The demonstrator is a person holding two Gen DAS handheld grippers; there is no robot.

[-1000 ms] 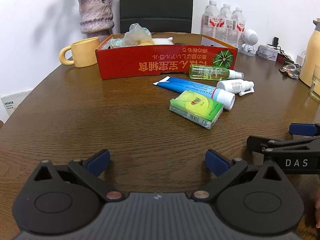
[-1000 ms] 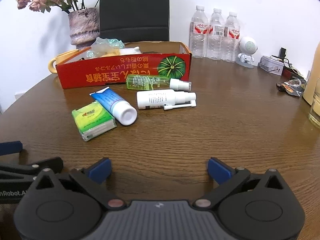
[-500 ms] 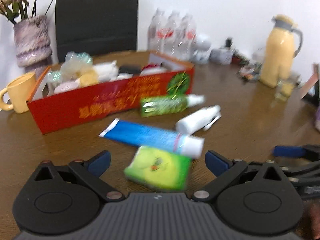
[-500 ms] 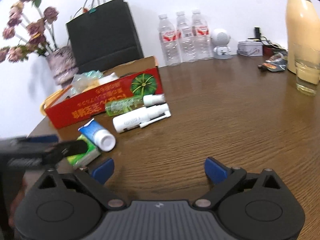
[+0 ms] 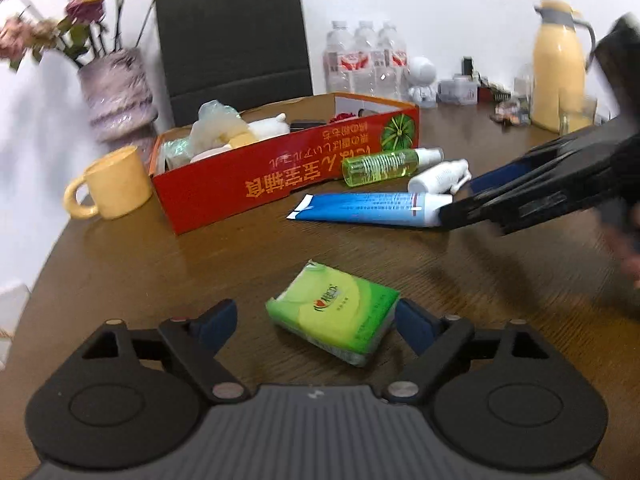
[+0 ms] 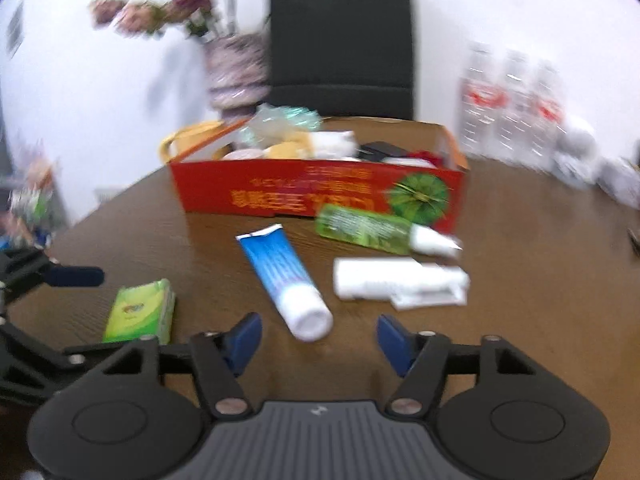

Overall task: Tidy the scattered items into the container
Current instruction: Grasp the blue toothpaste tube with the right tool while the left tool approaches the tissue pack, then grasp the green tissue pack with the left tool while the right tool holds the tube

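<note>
A green tissue pack (image 5: 334,318) lies on the wooden table between the fingers of my open left gripper (image 5: 316,322); it also shows in the right wrist view (image 6: 140,312). My open right gripper (image 6: 318,336) hovers just short of the white cap of a blue tube (image 6: 284,276), also seen in the left wrist view (image 5: 368,208). A green spray bottle (image 6: 368,228) and a white spray bottle (image 6: 396,282) lie beside the tube. Behind them stands the red cardboard box (image 6: 316,194), holding several items; it also shows in the left wrist view (image 5: 280,176).
A yellow mug (image 5: 112,184) and a vase of flowers (image 5: 116,100) stand left of the box. A black bag (image 5: 232,44), water bottles (image 5: 366,60), a small white robot figure (image 5: 424,80), a yellow jug (image 5: 558,68) and a glass line the back.
Both grippers moved forward toward the items. The left now straddles the tissue pack; the right swung left and closed in on the blue tube's cap.
</note>
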